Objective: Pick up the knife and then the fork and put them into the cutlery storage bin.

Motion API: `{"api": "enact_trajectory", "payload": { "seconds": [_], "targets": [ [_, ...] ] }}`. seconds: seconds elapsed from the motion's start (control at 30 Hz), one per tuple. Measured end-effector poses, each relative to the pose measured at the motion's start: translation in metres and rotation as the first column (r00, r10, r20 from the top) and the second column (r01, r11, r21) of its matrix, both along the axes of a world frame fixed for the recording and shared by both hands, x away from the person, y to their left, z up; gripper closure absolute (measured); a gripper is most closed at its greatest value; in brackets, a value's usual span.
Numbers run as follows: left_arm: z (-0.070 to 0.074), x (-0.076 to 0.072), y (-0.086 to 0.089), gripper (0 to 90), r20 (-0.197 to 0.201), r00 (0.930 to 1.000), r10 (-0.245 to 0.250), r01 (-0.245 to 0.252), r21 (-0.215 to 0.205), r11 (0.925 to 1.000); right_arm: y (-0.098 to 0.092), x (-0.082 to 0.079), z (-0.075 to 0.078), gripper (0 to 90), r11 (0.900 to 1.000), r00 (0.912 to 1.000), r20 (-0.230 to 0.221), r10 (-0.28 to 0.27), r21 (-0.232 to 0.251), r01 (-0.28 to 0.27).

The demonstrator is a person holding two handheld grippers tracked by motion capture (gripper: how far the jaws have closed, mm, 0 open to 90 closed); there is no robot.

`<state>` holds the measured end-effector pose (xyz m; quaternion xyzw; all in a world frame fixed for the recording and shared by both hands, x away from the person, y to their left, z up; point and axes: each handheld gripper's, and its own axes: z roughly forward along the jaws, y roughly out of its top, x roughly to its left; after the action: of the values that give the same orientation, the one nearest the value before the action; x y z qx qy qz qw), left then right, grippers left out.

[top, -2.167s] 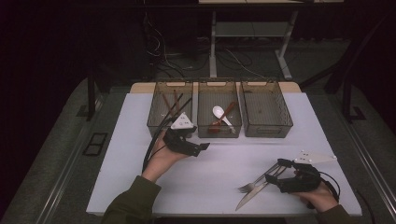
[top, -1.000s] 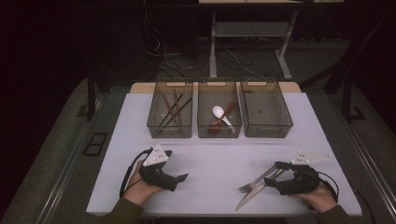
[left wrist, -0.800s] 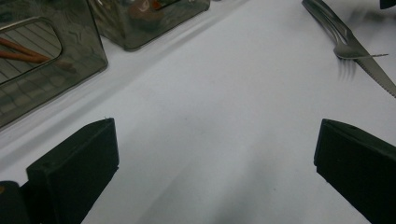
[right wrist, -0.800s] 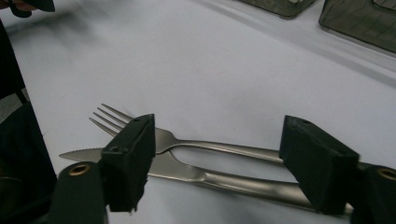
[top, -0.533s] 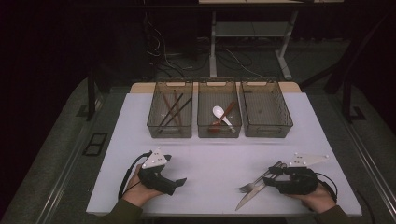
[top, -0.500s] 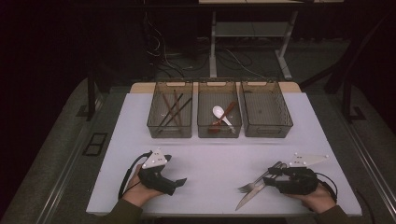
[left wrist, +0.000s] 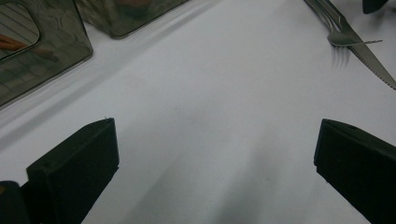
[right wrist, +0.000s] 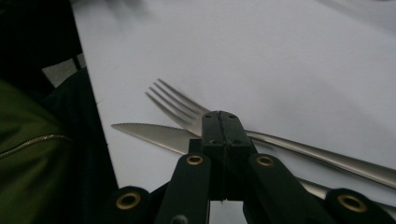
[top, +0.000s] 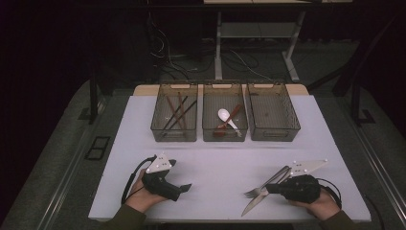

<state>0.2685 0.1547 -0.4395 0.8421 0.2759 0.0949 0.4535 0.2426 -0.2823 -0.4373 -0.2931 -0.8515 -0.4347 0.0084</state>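
A metal fork [top: 253,192] and a serrated knife [top: 249,207] lie side by side on the white table [top: 215,163] at the near right. My right gripper [top: 269,189] rests over their handles with its jaws shut together. The right gripper view has the gripper [right wrist: 222,116] above the fork [right wrist: 173,101] and the knife [right wrist: 149,133], nothing visibly between the jaws. My left gripper [top: 182,189] sits at the near left, open. Its jaws stand wide apart over bare table in the left gripper view [left wrist: 215,133], with the fork [left wrist: 348,39] far off at the upper right.
Three clear bins stand in a row at the back. The left bin [top: 158,125] holds chopsticks, the middle bin [top: 207,128] a white spoon [top: 224,115] and a brown utensil, and the right bin [top: 293,123] looks empty. Green sleeves come in at the near edge.
The left gripper has drawn back from the left bin to the near left of the table. The right gripper has stayed over the fork and knife.
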Motion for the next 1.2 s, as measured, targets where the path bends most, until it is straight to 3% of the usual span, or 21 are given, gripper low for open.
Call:
{"api": "enact_trajectory", "payload": {
  "seconds": [0.23,0.53,0.97,1.2],
  "targets": [
    [-0.001,0.000,-0.001,0.0,-0.005,1.0000,-0.007,0.007,0.003,1.0000,0.014,-0.004,-0.004,89.4,0.996,0.9962,-0.023,0.085,-0.008,-0.085],
    [-0.001,0.000,-0.002,0.0,-0.008,0.9999,-0.013,0.013,0.002,0.9999,0.029,-0.009,-0.006,89.3,0.986,0.9850,-0.047,0.166,-0.027,-0.168],
    [-0.001,0.000,-0.003,0.0,-0.011,0.9998,-0.019,0.019,0.006,0.9998,0.046,-0.009,-0.012,89.3,0.976,0.9770,-0.059,0.205,-0.068,-0.209],
    [-0.001,0.000,-0.004,0.0,-0.013,0.9996,-0.024,0.024,0.009,0.9997,0.048,-0.007,-0.012,89.3,0.976,0.9776,-0.059,0.202,-0.074,-0.206]
  ]
}}
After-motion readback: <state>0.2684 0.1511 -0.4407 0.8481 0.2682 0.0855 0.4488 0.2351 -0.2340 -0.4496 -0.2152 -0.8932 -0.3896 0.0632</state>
